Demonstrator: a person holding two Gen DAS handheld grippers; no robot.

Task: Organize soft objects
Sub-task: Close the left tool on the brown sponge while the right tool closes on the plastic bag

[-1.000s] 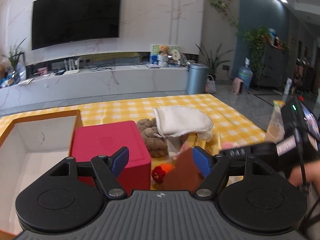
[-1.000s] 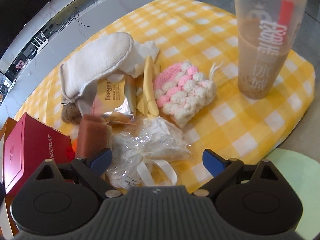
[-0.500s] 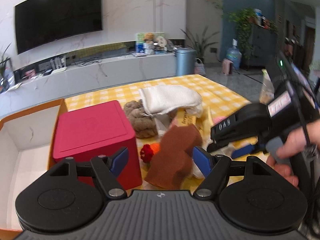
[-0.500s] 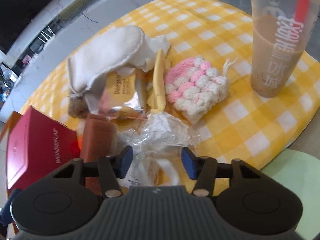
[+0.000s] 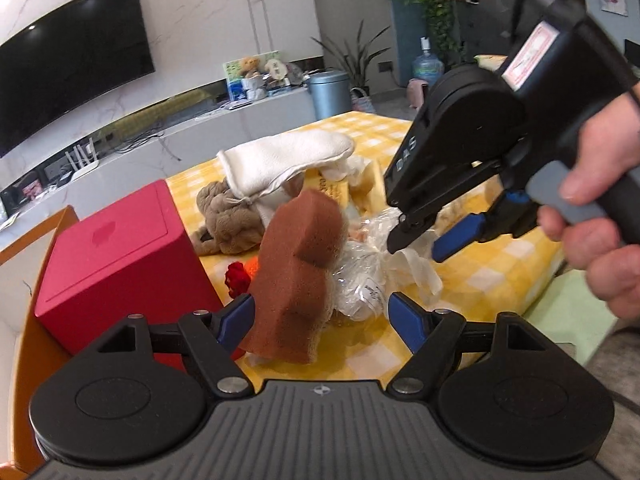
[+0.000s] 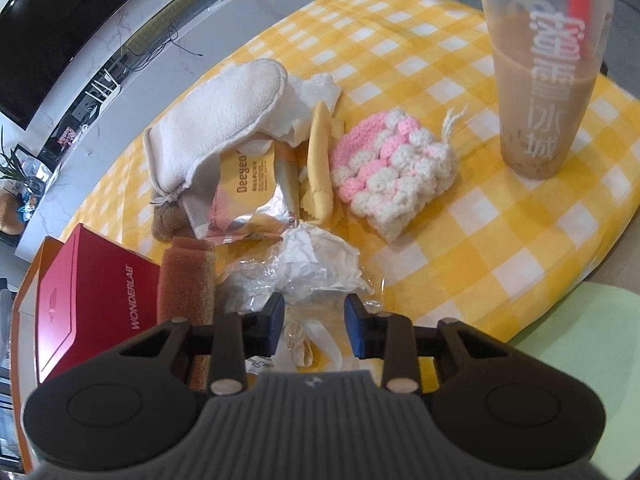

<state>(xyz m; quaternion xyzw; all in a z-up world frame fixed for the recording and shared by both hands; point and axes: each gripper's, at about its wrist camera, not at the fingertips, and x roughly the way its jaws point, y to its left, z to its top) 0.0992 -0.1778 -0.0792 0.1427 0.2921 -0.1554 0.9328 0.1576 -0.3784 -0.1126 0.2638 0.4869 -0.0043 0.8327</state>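
My left gripper (image 5: 320,316) is open around a brown sponge (image 5: 298,276) that stands upright on the yellow checked cloth, near its left finger. The sponge also shows in the right wrist view (image 6: 186,280). My right gripper (image 6: 314,320) has narrowed over a crumpled clear plastic bag (image 6: 316,268) with white handles; whether it grips it I cannot tell. The right gripper also shows in the left wrist view (image 5: 416,240), above the bag (image 5: 360,272). A white cloth mitt (image 6: 224,120), a brown plush (image 5: 228,216), a pink-and-white crochet pouch (image 6: 396,172) and a snack packet (image 6: 248,196) lie beyond.
A red box (image 5: 116,252) stands at the left beside an orange-rimmed open box (image 5: 24,332). A tall cup of milk tea (image 6: 540,68) stands at the right near the table edge. A small red-and-orange knitted item (image 5: 240,276) lies behind the sponge.
My right gripper's jaws have closed in from wide open over the plastic bag. My left gripper has moved closer to the brown sponge, which now sits between its fingers.
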